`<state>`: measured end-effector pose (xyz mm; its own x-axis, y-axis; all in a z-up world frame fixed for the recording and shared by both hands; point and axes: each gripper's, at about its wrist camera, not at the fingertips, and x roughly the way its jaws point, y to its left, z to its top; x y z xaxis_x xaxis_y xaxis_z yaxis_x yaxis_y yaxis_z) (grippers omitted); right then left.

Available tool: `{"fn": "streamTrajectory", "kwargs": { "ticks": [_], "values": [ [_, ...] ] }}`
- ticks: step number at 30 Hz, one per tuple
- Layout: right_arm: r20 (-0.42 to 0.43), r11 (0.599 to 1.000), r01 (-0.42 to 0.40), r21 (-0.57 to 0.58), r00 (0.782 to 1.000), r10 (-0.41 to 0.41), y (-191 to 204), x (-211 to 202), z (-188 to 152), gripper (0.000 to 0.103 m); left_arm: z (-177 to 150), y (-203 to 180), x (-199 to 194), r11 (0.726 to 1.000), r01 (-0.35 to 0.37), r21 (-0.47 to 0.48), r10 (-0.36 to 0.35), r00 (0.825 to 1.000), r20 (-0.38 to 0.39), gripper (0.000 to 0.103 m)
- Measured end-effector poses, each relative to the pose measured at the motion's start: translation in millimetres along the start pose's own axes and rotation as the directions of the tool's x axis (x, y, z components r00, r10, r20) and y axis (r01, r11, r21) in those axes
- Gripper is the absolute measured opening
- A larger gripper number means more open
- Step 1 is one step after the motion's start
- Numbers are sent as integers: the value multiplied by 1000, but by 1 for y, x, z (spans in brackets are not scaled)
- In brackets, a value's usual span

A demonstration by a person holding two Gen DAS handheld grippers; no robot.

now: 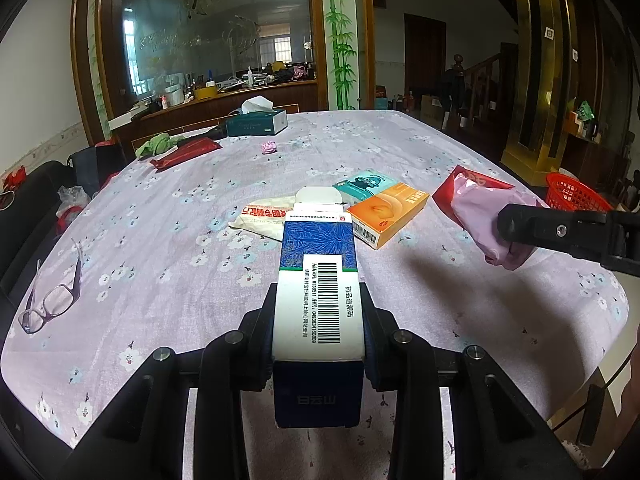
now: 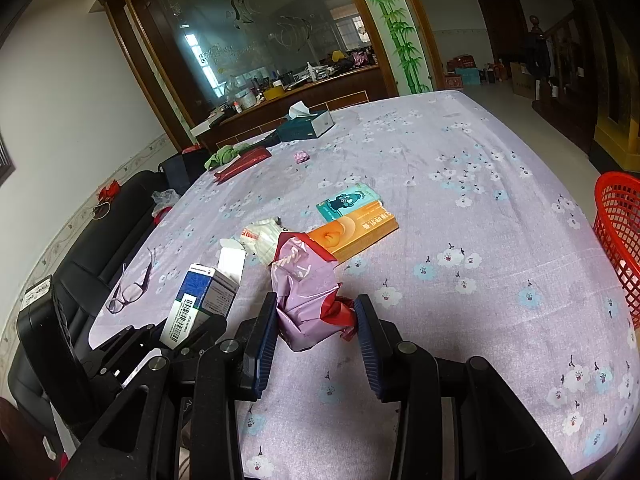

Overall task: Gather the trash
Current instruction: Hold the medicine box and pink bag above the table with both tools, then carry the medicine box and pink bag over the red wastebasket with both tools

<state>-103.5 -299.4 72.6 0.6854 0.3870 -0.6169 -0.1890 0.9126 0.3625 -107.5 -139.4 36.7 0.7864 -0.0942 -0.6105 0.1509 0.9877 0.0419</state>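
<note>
Lilac floral tablecloth covers the table; its near edge is hidden behind your grippers. Your left gripper clamps a blue-and-white carton, flap open, barcode uppermost. Your right gripper pinches a crumpled pink-and-red bag, near the orange box. Red basket, right of that box, is cut off.

Soft daylight off bright windows mirrored in the etched glass wall panel; dim room corners, faint shadows on lilac floral tablecloth; heavy fisheye bending, dark vignetted edges.
</note>
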Motion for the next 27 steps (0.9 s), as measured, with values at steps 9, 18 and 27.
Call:
{"fn": "streamTrajectory", "kwargs": {
  "ticks": [9,18,27],
  "values": [
    [-1,1000,0,2,1000,0,0,0,0,41,0,-1,1,1000,-5,6,5,1000,1,33],
    [-1,1000,0,1,1000,0,0,0,0,41,-1,6,0,1000,-11,12,11,1000,2,33],
    [38,998,16,63,999,-18,-28,-16,7,41,9,10,-7,997,76,33,-77,997,10,33]
  ]
}}
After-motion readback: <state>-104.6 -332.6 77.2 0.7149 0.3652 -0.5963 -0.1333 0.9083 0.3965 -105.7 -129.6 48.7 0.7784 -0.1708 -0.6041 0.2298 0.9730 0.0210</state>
